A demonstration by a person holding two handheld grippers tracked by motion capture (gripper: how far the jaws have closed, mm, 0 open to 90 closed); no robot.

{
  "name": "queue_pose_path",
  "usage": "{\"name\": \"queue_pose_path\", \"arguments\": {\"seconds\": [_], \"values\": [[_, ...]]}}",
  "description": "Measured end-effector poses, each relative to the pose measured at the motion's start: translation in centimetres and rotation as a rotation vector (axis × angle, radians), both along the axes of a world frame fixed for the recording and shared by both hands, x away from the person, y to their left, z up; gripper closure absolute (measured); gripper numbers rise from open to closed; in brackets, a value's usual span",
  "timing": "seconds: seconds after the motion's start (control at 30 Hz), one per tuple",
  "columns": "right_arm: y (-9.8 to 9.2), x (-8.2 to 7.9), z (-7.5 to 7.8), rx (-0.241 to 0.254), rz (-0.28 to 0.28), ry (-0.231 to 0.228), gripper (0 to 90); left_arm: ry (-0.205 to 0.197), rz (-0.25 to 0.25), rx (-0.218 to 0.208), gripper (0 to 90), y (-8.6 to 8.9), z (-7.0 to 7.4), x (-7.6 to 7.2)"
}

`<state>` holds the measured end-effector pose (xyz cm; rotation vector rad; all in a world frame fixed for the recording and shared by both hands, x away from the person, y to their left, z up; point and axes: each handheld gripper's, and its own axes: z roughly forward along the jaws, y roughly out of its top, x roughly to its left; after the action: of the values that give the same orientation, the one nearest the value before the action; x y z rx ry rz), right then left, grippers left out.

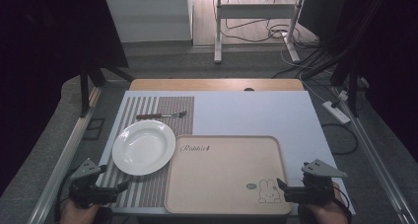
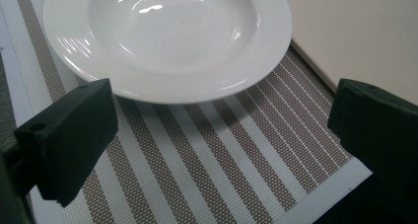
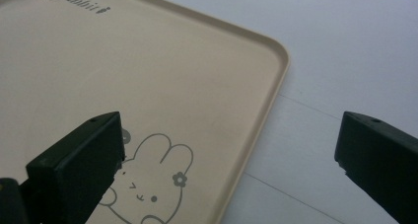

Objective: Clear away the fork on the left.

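A white deep plate (image 1: 144, 146) lies on a brown-and-white striped placemat (image 1: 148, 110), and its right rim reaches the beige tray (image 1: 226, 174). The tray bears a rabbit drawing (image 1: 268, 192) and the word "Rabbit". A fork (image 1: 162, 115) with a dark handle lies on the placemat behind the plate. My left gripper (image 1: 116, 182) is open at the table's front left corner; its view shows the plate (image 2: 167, 36) just beyond the jaws. My right gripper (image 1: 282, 189) is open at the front right, and in its view the gripper (image 3: 231, 155) straddles the tray's right rim (image 3: 266, 110).
A white board (image 1: 256, 113) covers the wooden table (image 1: 217, 84). Metal rails run along both sides of it. Behind it are a stand's legs (image 1: 217, 31), floor cables and a power strip (image 1: 336, 111). The tray (image 2: 365, 31) lies right of the left gripper's jaws.
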<state>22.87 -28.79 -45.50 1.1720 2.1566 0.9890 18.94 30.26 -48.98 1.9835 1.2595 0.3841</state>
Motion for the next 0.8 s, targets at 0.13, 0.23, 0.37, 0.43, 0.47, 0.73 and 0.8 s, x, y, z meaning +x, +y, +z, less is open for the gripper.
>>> {"name": "queue_pose_path", "arguments": {"seconds": [0.13, 0.23, 0.37, 0.43, 0.47, 0.73, 0.8], "values": [[0.14, -0.04, 0.0, -0.008, 0.008, -0.002, 0.0, 0.004, -0.001, -0.01, 0.1, 0.1, -0.03, 0.01], [0.19, -0.06, -0.01, -0.013, 0.012, -0.004, 0.0, 0.009, -0.001, -0.019, 0.0, 0.2, -0.05, 0.07], [0.03, -0.01, 0.0, 0.003, 0.009, 0.0, 0.0, 0.012, -0.004, -0.02, 0.0, 0.17, -0.07, 0.11], [-0.02, 0.0, 0.01, 0.006, 0.009, 0.0, 0.0, 0.013, -0.006, -0.017, 0.0, 0.15, -0.07, 0.13], [-0.02, 0.0, 0.01, 0.006, 0.009, 0.0, 0.0, 0.015, -0.007, -0.016, 0.0, 0.13, -0.08, 0.15], [0.09, 0.01, -0.01, -0.001, 0.019, 0.007, 0.0, 0.029, -0.003, -0.022, 0.0, 0.19, -0.12, 0.31], [0.1, 0.02, -0.02, -0.002, 0.021, 0.008, 0.0, 0.031, -0.002, -0.018, 0.0, 0.14, -0.11, 0.34]]}}
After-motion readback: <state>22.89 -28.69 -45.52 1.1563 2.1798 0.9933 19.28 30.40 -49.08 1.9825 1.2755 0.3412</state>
